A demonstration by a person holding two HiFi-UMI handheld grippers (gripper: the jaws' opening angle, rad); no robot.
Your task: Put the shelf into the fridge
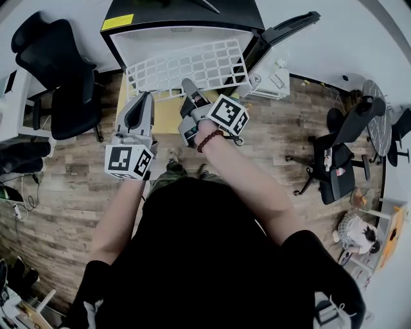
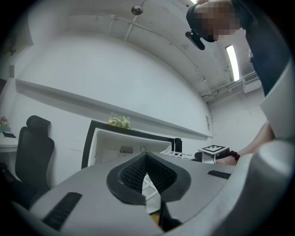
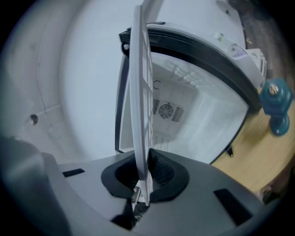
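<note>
Shelf (image 1: 186, 64) first: it is a white wire grid of rectangular openings inside a thin white frame, wide and flat. In the head view it spreads out at 12 o'clock from my hands. It is off the floor and tilted, and its far edge lies across the mouth of the open fridge (image 1: 180, 19). I cannot tell whether that edge is past the rim. My right gripper (image 1: 187, 87) is clenched on the middle of the shelf's near edge. In the right gripper view the frame runs edge-on, straight up from between my dark ribbed pads, with the white fridge interior behind it. My left gripper (image 1: 144, 96) sits at 9 o'clock of the right one, apart from the shelf. Its fingers are pressed together on nothing, and a sliver of grid shows past them. The fridge door (image 1: 282, 32) stands open at 1 o'clock. A pale wooden board (image 1: 164, 112) lies under the shelf's near edge.
</note>
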